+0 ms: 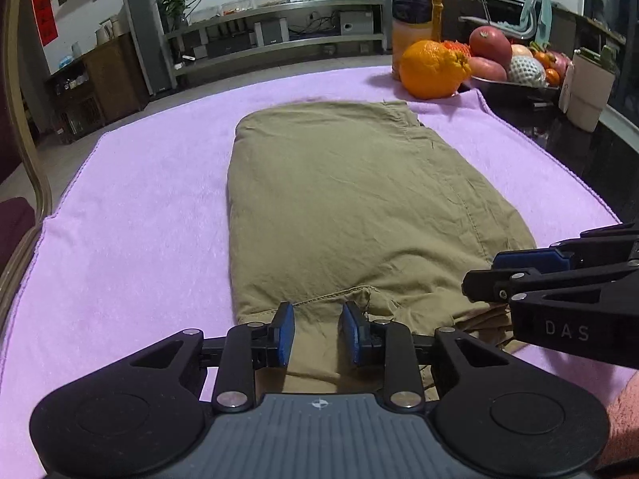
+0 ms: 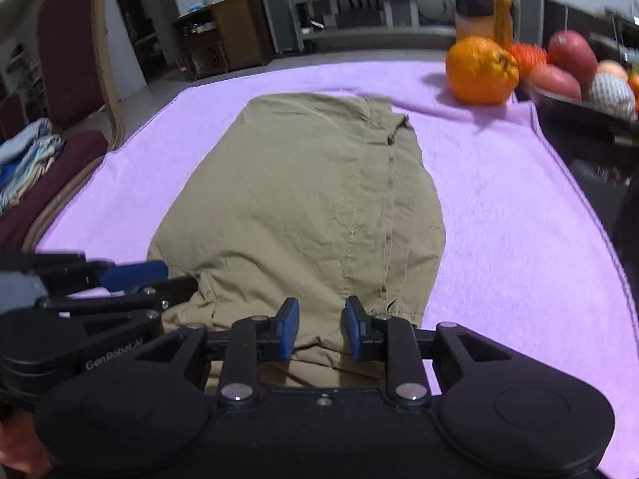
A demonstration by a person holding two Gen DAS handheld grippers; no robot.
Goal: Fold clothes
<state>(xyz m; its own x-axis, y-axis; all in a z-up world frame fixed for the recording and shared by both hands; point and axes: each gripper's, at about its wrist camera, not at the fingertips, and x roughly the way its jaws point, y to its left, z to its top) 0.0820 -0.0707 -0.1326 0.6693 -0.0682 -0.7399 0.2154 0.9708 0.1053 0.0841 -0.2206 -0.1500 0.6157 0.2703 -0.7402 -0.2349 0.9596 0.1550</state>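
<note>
Fingers of left gripper point(image 1: 315, 333) and right gripper point(image 2: 321, 327) parted, empty, over khaki garment point(image 1: 351, 199) near hem, lilac towel point(image 1: 131, 215) bare alongside.

The khaki garment's point(image 1: 359, 207) near edge is hidden beneath the left gripper point(image 1: 316, 333) and right gripper point(image 2: 322, 329). The tall bottle point(image 1: 415, 12) is cut off above. The fruit bowl point(image 2: 575, 103) is blurred, cropped at right.

Home living room. TV stand point(image 1: 275, 20) with speakers point(image 1: 148, 36) along far wall at top of frame, potted plant point(image 1: 175, 0) beside; wooden cabinet point(image 1: 108, 76) upper left; fruit bowl point(image 1: 515, 84) upper right; padded chair point(image 2: 68, 60) at left edge.
</note>
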